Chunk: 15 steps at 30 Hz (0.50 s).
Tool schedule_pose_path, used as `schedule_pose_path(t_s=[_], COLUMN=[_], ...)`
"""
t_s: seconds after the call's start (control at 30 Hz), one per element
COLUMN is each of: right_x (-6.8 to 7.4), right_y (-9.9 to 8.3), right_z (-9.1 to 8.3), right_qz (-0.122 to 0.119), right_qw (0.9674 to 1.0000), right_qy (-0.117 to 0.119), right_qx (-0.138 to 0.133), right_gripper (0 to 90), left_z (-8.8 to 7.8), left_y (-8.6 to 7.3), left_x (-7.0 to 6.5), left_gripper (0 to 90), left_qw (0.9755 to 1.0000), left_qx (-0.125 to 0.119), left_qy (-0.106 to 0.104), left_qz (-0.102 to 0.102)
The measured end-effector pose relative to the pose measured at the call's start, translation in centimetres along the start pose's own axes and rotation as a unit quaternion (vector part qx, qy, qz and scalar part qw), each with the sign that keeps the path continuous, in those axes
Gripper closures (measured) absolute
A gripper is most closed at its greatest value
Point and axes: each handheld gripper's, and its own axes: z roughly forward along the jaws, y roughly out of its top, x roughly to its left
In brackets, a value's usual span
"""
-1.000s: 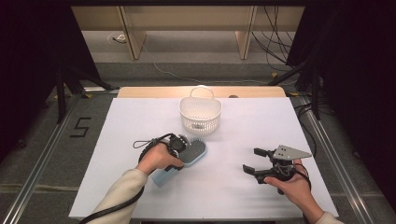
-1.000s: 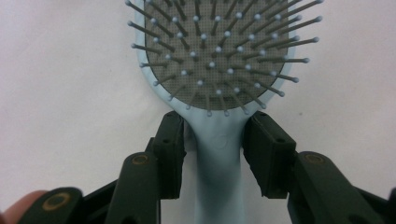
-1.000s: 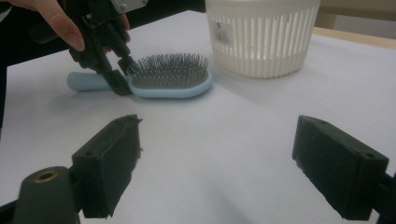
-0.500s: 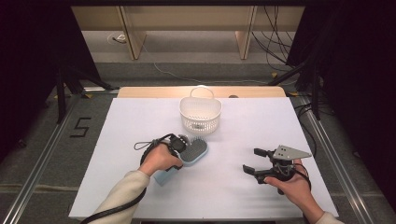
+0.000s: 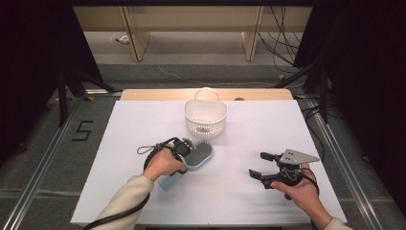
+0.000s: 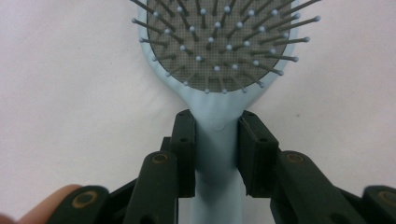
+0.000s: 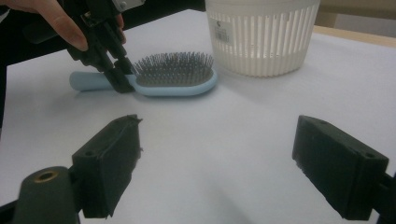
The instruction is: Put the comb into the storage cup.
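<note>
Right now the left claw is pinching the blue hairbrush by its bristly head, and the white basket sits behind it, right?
Not quite. The left claw pinches the blue hairbrush by its handle, just below the bristly head, as the left gripper view shows. The white basket does sit behind it.

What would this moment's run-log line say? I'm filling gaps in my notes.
left gripper: shut on hairbrush neck, jaws just closed in | brush: flat on table, bristles up | right gripper: open, idle | basket: beyond brush

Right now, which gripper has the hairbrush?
The left gripper: its jaws clamp the brush at the handle's neck. The right gripper stands open, apart.
</note>
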Motion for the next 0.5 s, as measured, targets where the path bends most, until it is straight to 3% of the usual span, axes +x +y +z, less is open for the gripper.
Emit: schedule_pose_path(t_s=[0.33,0.5], right_x=[-0.02,-0.02], right_y=[-0.01,-0.01], right_z=[-0.03,-0.03], right_qz=[0.001,0.002], right_qw=[1.0000,1.0000], right_qy=[0.000,0.000], right_qx=[0.000,-0.001], right_gripper=[16.2,16.2], left_z=[-0.06,-0.13], left_y=[-0.22,-0.38], left_x=[-0.11,-0.30], left_gripper=[69.6,69.6], left_qw=[0.9998,0.9993], left_qx=[-0.008,-0.015], left_qy=[0.003,0.005], left_qz=[0.017,0.035])
